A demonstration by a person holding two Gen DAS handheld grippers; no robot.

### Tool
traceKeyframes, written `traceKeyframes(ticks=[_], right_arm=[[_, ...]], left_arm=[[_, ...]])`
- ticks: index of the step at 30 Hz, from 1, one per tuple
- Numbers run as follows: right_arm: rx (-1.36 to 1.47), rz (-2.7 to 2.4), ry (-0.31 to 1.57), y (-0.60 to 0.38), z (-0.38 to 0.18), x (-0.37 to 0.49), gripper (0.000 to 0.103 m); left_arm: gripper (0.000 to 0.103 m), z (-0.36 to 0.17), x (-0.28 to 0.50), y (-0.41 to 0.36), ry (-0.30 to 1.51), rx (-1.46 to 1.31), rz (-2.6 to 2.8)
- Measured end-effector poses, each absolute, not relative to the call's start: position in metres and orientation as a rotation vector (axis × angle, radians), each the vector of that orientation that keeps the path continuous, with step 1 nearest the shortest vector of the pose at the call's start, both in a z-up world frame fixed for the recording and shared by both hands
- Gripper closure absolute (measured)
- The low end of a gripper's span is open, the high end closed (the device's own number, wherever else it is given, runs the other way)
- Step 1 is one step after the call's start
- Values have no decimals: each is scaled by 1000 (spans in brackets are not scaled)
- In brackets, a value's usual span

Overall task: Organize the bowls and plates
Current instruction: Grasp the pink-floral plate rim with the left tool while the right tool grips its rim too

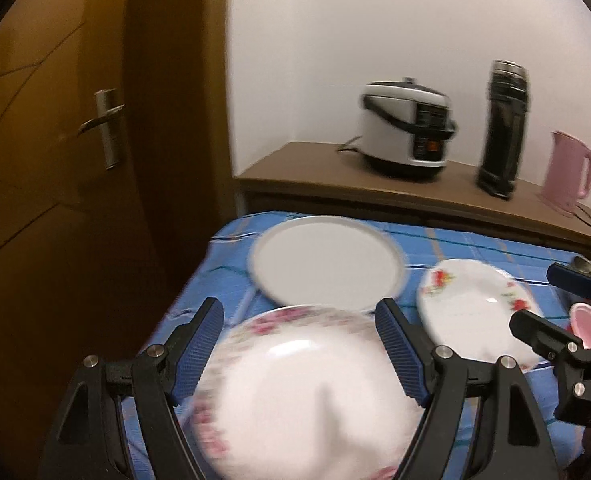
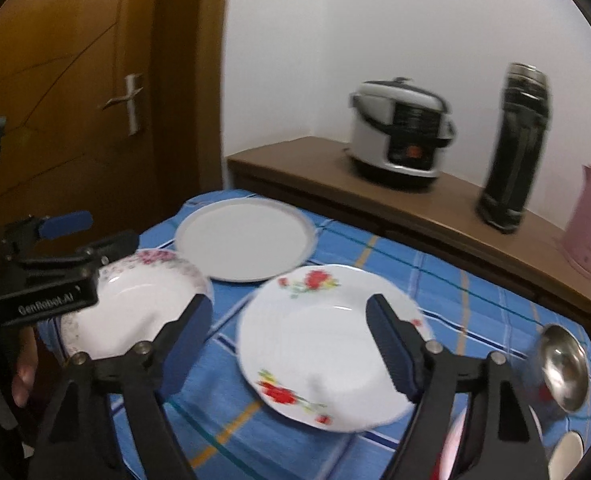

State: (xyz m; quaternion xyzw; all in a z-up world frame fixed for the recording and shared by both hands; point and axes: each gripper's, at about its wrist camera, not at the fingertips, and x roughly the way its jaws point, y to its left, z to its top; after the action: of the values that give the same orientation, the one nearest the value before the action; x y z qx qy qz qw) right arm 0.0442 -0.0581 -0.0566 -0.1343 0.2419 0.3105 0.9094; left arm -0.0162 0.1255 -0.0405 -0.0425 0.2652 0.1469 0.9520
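A small room corner with a wooden door, a white wall and a low brown sideboard.

The brown wooden door [image 1: 55, 120] fills the left side, with a metal lever handle [image 1: 105, 128] on it and a darker wooden frame [image 1: 175, 80] beside it. To the right stands a plain white wall [image 1: 375, 20], evenly lit, with no window in sight. Against it runs a brown wooden sideboard [image 1: 315, 172] carrying 3 things: a white and black rice cooker [image 1: 407, 132], a tall dark flask [image 1: 503, 128] and a pink kettle [image 1: 569, 168]. In front of it is the surface, covered with a blue checked cloth [image 2: 375, 252].
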Motion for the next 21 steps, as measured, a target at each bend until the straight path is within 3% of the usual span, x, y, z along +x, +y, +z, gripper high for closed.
traceKeyframes(ticks=[5, 14, 19, 21], right_arm=[[-343, 713, 574, -24, -78, 52, 43], [-373, 749, 652, 0, -100, 69, 57], [-389, 764, 689, 7, -108, 72, 67], [-397, 763, 702, 10, -112, 74, 68]], left_arm=[[23, -61, -31, 162, 584, -122, 374], [23, -91, -31, 181, 655, -169, 372], [35, -101, -28, 182, 680, -185, 342], [46, -105, -26, 182, 694, -201, 331]])
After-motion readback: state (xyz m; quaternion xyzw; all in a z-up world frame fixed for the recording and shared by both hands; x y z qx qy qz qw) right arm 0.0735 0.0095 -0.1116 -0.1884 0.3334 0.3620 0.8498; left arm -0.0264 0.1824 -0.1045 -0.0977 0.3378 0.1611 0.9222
